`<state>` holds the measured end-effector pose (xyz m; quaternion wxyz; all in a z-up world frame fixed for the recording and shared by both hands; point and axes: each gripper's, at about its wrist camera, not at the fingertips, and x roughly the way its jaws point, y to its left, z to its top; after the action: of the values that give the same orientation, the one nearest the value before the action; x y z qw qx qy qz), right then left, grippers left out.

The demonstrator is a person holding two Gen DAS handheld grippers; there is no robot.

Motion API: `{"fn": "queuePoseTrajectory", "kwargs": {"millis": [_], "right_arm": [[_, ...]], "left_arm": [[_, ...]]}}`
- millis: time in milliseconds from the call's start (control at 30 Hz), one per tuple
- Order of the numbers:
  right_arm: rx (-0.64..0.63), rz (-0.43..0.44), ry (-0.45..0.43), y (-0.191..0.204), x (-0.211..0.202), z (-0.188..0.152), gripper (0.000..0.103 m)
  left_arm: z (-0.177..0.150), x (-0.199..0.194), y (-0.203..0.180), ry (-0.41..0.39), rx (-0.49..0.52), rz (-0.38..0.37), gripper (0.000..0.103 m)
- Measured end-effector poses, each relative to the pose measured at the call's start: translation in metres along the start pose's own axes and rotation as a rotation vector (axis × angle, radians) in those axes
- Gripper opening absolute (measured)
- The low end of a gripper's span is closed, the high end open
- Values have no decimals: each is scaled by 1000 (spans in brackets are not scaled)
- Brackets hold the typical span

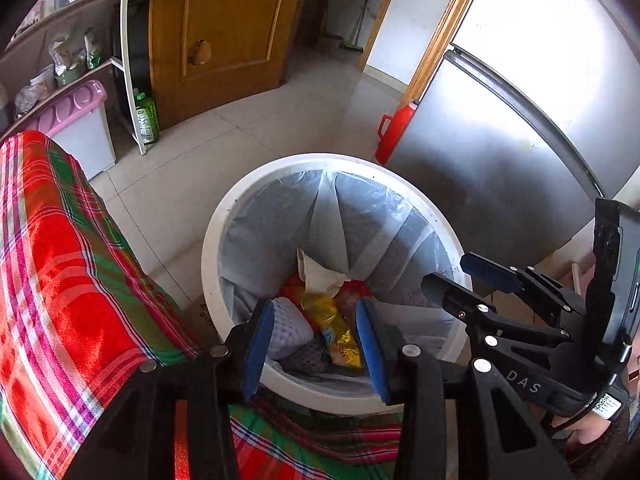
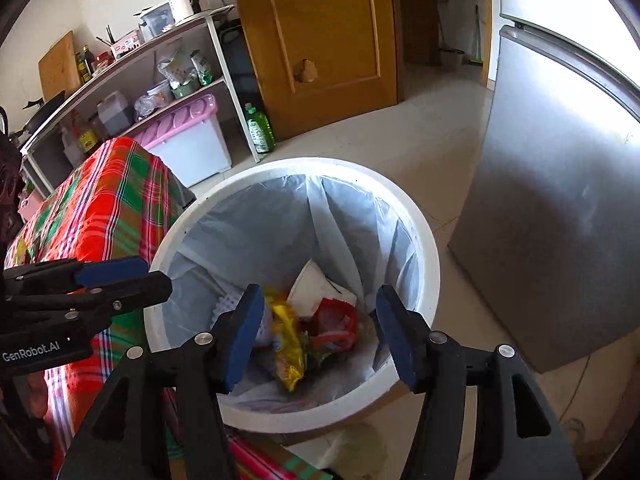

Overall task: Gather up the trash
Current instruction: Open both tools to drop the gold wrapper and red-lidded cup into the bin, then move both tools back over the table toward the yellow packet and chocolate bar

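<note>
A white round bin (image 1: 212, 248) (image 2: 426, 256) with a pale plastic liner stands on the floor beside the plaid-covered table. Inside lie a yellow wrapper (image 1: 338, 334) (image 2: 289, 346), a red wrapper (image 2: 336, 322), white paper (image 1: 318, 276) (image 2: 316, 286) and white foam netting (image 1: 290, 326). My left gripper (image 1: 316, 342) (image 2: 154, 276) hangs open over the bin's near side, its blue pads touching nothing. Just to its right, my right gripper (image 2: 320, 332) (image 1: 448, 276) stands wide open above the bin's mouth. The yellow wrapper looks blurred between its fingers and no pad presses on it.
A red and green plaid cloth (image 1: 68, 280) (image 2: 116, 200) covers the table at the left, close against the bin. A steel fridge (image 1: 500, 132) (image 2: 560, 200) stands right, with a red flask (image 1: 394, 132) beside it. Behind are a wooden door (image 2: 328, 40), shelves, a pink-lidded box (image 2: 188, 140) and a green bottle (image 2: 259, 130).
</note>
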<state>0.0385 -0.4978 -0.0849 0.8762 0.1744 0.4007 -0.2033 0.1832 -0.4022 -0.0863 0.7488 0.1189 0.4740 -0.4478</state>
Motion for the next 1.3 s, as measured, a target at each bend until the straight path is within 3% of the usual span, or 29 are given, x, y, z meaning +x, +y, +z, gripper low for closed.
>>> {"fn": "queuePoseTrajectory", "kwargs": {"millis": [333, 733, 1300], "right_arm": [[8, 1, -30, 8, -19, 1, 59], [-10, 34, -106, 43, -53, 5, 59], [-140, 168, -129, 140, -53, 10, 59]], "left_arm": [[-5, -22, 7, -37, -18, 11, 43], [-21, -80, 31, -132, -48, 40, 46], [-59, -154, 120, -243, -208, 167, 49]]}}
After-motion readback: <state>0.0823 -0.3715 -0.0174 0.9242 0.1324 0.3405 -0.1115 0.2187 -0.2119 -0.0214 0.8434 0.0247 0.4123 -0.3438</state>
